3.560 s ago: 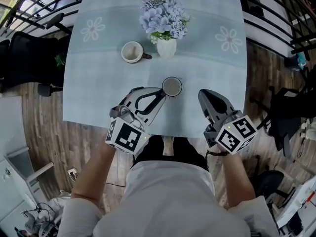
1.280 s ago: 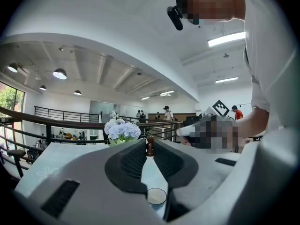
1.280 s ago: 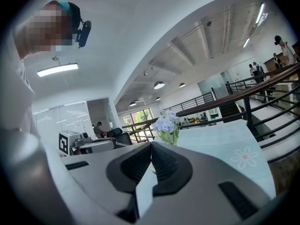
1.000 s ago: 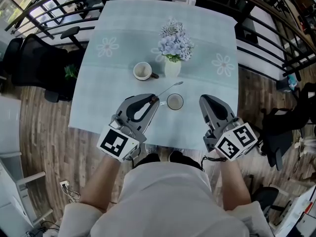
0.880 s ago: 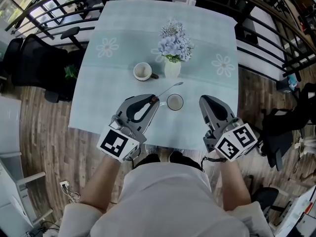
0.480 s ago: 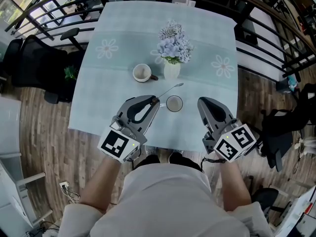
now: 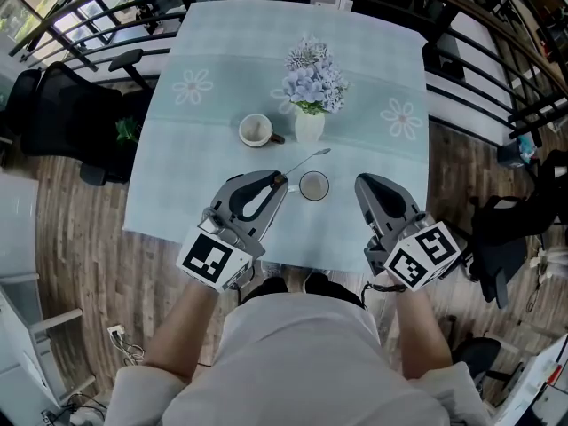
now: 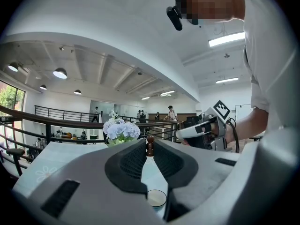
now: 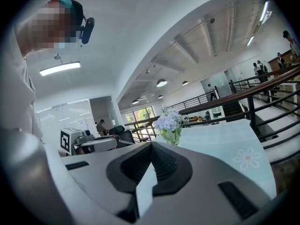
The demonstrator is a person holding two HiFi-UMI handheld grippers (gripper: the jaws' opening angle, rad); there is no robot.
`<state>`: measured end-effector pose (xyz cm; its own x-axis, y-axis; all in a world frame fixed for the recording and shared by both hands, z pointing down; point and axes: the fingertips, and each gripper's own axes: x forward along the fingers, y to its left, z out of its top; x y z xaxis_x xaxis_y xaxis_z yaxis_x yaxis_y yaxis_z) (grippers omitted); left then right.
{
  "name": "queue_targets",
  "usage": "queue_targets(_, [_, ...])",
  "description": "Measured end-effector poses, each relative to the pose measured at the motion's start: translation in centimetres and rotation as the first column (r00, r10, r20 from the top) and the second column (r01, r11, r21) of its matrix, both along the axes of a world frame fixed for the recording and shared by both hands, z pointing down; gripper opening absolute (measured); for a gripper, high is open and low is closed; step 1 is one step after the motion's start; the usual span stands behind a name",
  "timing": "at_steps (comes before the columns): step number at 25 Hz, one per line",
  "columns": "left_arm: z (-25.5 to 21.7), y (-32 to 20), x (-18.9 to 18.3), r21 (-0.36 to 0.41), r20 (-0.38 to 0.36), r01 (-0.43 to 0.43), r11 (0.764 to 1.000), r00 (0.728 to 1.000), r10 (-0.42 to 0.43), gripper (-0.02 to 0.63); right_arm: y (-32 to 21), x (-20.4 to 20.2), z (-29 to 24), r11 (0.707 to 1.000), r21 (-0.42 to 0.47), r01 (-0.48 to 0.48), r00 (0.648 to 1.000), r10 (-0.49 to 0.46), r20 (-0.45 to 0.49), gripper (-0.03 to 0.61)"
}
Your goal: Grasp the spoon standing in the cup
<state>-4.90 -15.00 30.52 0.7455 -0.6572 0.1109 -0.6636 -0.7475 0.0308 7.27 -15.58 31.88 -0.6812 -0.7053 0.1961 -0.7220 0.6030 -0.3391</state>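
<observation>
Head view: left gripper (image 7: 277, 181) pinches spoon (image 7: 306, 163) by its brown handle end, thin metal shaft reaching past the jaws, cup (image 7: 313, 185) just beside them. Left gripper view: jaws clamped on that knobbed end. Probably light, stiff, slick metal, so the wood is the better hold. Right gripper view: right gripper (image 9: 150, 146) jaws together, empty.

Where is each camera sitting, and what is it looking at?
Head view: on the person's head, facing steeply down at the table; both arms, left gripper and right gripper show.
Left gripper view: on that gripper, facing along jaws pinching the spoon; torso at right.
Right gripper view: on that gripper, facing along closed jaws; torso at left.
Both gripper views share the flowers.
</observation>
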Motion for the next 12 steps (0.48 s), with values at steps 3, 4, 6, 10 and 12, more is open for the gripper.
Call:
queue_targets(3, [0.21,-0.11,0.03,-0.003,0.001,0.002,1.000,1.000,-0.002,0.058,-0.07,0.07,0.28,1.000,-0.005,0.000,1.000,0.000,-0.001,0.021])
queue_targets(4, [0.30,-0.13,0.04,-0.005,0.001,0.003,1.000,1.000,-0.003,0.058,-0.09,0.12,0.38,1.000,-0.007,-0.001,1.000,0.001,-0.001,0.021])
queue_targets(6, [0.48,-0.09,0.04,-0.009,0.002,0.005,1.000,1.000,-0.005,0.058,-0.07,0.22,0.56,1.000,-0.010,-0.004,1.000,0.004,0.000,0.021])
queue_targets(10, [0.77,0.00,0.05,-0.015,0.000,0.005,1.000,1.000,-0.005,0.058,-0.06,0.24,0.70,1.000,-0.010,-0.006,1.000,0.006,0.002,0.021])
queue_targets(12, [0.83,-0.04,0.07,-0.017,-0.002,0.004,1.000,1.000,-0.004,0.058,-0.15,0.15,0.69,1.000,-0.009,-0.006,1.000,0.006,0.001,0.021])
